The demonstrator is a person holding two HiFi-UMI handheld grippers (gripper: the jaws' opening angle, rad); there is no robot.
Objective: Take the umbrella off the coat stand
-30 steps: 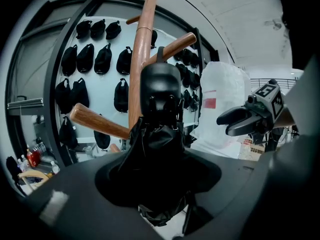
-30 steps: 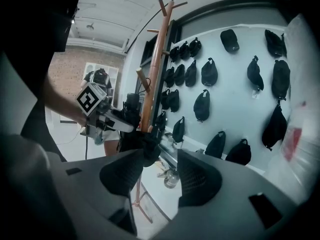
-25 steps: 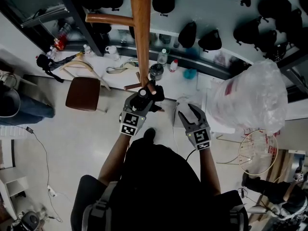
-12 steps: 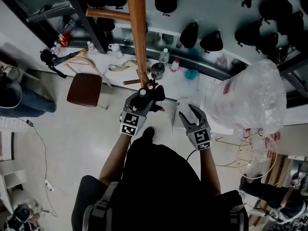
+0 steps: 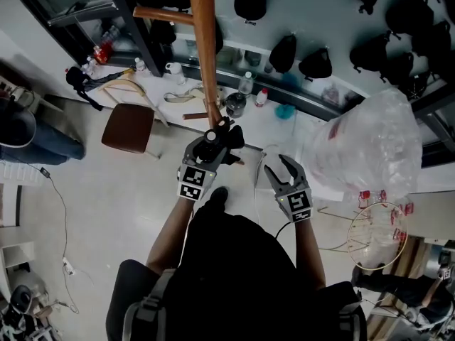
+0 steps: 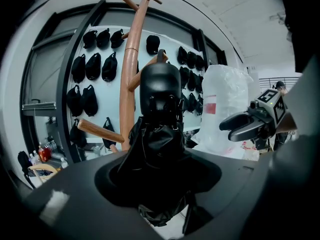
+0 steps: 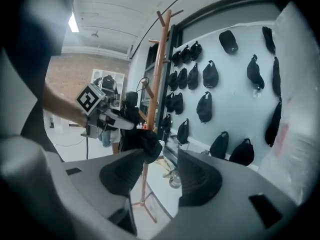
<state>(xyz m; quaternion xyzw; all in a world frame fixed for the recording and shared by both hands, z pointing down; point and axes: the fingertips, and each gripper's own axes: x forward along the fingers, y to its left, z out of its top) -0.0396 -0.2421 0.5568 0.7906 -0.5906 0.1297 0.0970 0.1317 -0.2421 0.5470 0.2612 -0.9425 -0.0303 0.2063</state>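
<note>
A folded black umbrella (image 6: 160, 115) stands upright between the jaws of my left gripper (image 5: 215, 139), which is shut on it. In the head view the umbrella (image 5: 232, 137) sits right beside the lower pole of the wooden coat stand (image 5: 202, 48), near a short peg. The stand (image 6: 130, 79) rises just behind the umbrella in the left gripper view. My right gripper (image 5: 284, 170) hovers a little to the right, open, with nothing between its fingers. From the right gripper view I see the left gripper (image 7: 107, 116) holding the umbrella (image 7: 144, 145) in front of the stand (image 7: 157, 74).
A large clear plastic bag (image 5: 370, 144) bulges at the right. A brown stool (image 5: 128, 128) stands at the left, near a person's legs (image 5: 35, 144). Black caps and bags (image 5: 313, 62) hang on the wall above a cluttered ledge (image 5: 245, 94). A wire basket (image 5: 373, 236) sits at the lower right.
The left gripper with the umbrella has drawn slightly away from the stand's short peg. The right gripper stays where it was, still open.
</note>
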